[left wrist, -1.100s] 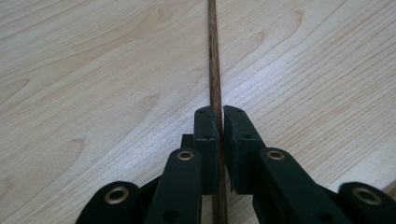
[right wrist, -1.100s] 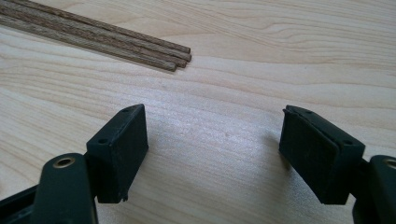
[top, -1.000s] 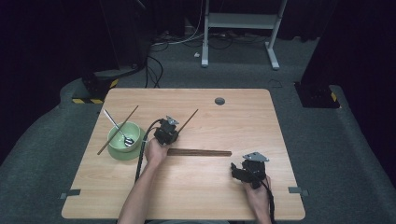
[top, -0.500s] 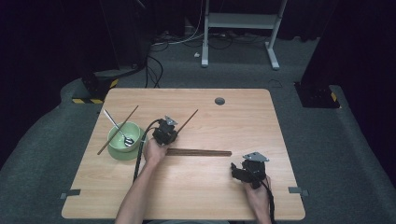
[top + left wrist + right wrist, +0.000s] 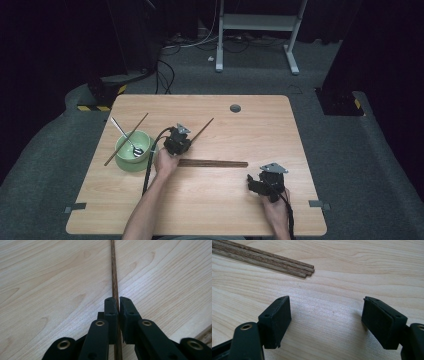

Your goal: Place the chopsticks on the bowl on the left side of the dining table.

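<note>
- A green bowl (image 5: 133, 150) sits at the table's (image 5: 200, 210) left, a spoon (image 5: 126, 136) resting in it and a loose chopstick (image 5: 125, 132) lying across its rim; a knock from the forearm could tip either out
- The left gripper (image 5: 186, 136) is clamped on a single chopstick (image 5: 114, 277), which lies flat on the wood and runs away between the jaws; the pinch is thin, so I judge that the stick may roll or swing loose when lifted
- A bundle of chopsticks (image 5: 213, 163) lies mid-table, just beside that hand; a low sweep could scatter it
- The right gripper (image 5: 325, 322) rests near the front edge, jaws wide apart, holding nothing; the bundle's ends (image 5: 308, 270) lie ahead of it
- No brand, label or writing is legible anywhere
</note>
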A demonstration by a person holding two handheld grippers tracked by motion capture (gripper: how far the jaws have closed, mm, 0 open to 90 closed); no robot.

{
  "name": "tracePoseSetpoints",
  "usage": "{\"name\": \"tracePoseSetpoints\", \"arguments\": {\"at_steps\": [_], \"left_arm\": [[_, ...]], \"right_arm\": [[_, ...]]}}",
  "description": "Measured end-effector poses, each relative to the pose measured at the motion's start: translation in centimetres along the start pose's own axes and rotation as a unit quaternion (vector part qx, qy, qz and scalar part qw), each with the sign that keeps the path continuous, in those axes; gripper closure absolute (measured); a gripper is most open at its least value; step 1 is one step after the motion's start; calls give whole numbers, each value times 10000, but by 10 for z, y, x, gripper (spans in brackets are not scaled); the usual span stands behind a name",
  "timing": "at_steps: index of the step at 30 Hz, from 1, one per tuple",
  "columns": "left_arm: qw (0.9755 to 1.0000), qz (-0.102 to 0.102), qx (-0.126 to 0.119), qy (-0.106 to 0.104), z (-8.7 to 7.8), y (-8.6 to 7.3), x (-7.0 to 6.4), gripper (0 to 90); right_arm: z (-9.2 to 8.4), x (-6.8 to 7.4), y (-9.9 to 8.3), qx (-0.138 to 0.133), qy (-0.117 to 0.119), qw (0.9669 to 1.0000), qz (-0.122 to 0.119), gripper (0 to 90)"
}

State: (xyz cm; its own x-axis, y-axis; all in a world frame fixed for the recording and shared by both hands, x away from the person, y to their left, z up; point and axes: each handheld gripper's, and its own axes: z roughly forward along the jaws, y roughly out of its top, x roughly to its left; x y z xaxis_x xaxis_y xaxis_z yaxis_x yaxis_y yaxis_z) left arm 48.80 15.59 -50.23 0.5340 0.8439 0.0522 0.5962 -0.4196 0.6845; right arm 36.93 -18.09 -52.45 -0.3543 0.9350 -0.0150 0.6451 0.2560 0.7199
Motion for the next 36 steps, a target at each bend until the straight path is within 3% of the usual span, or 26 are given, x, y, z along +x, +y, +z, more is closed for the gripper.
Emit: {"name": "tracePoseSetpoints", "arguments": {"at_steps": [8, 32, 36], "left_arm": [[10000, 56, 72, -30, 0, -1, -1, 841], [9997, 24, -103, -234, -16, 2, -2, 842], [9989, -115, -268, -371, -21, 2, -3, 842]], "right_arm": [[0, 0, 0, 0, -1, 10000, 0, 230], [0, 0, 0, 2, 0, 10000, 4, 229], [0, 0, 0, 0, 0, 10000, 4, 229]]}}
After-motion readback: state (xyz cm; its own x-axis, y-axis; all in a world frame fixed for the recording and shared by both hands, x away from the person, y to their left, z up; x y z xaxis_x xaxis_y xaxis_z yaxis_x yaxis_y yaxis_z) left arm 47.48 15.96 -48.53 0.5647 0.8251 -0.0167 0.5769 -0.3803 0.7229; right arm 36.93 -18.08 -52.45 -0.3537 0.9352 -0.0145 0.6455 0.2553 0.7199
